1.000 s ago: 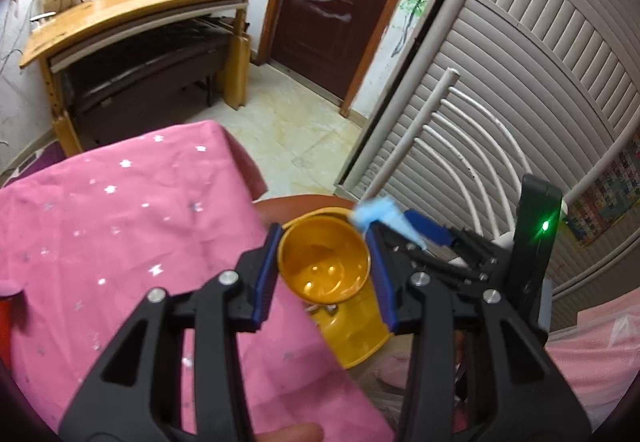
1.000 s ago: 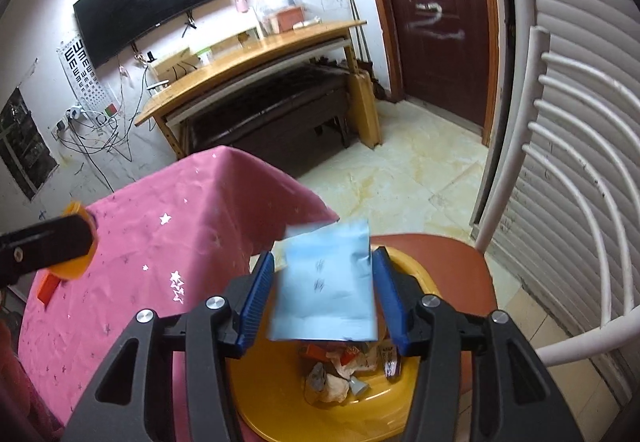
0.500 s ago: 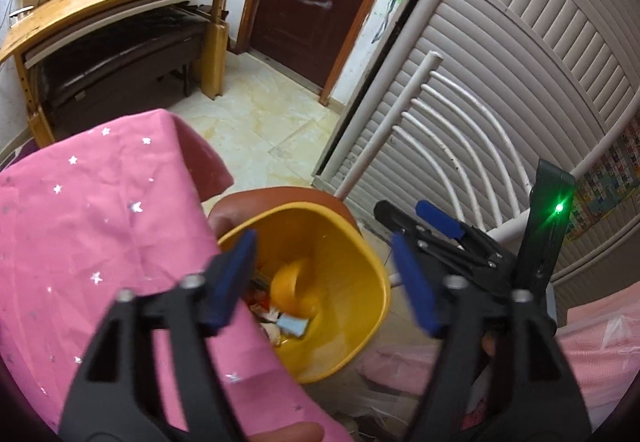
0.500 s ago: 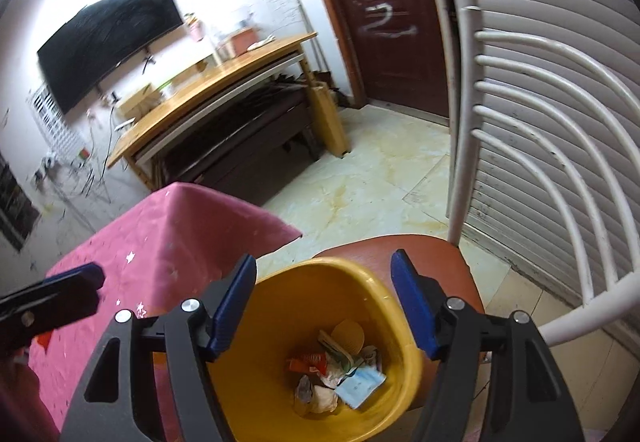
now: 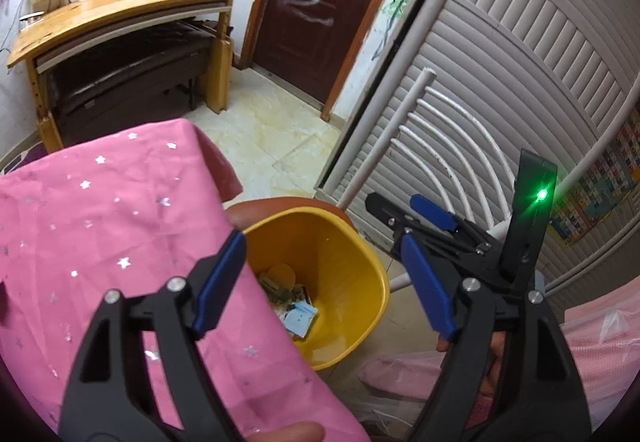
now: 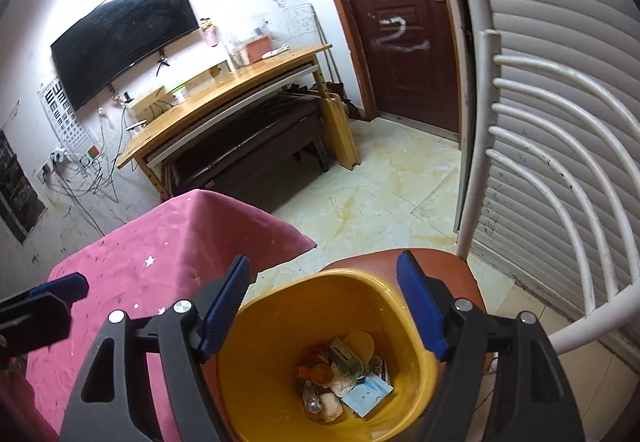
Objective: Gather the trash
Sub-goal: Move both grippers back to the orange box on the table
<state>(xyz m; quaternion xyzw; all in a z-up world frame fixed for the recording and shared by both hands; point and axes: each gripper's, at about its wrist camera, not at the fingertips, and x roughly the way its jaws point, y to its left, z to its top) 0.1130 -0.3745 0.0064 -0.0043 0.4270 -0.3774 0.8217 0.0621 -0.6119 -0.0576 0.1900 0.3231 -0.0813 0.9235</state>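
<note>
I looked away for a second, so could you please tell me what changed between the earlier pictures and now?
The left gripper released the small yellow cup and the right gripper the blue packet; both dropped into the yellow bin. Both sets of jaws are opening, empty. The bin remains on the chair.

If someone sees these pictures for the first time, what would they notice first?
First, the yellow bin on the chair's brown seat, with trash at its bottom. Both the right gripper and the left gripper hang above it, empty, jaws opening. The pink starred tablecloth lies beside it.
</note>
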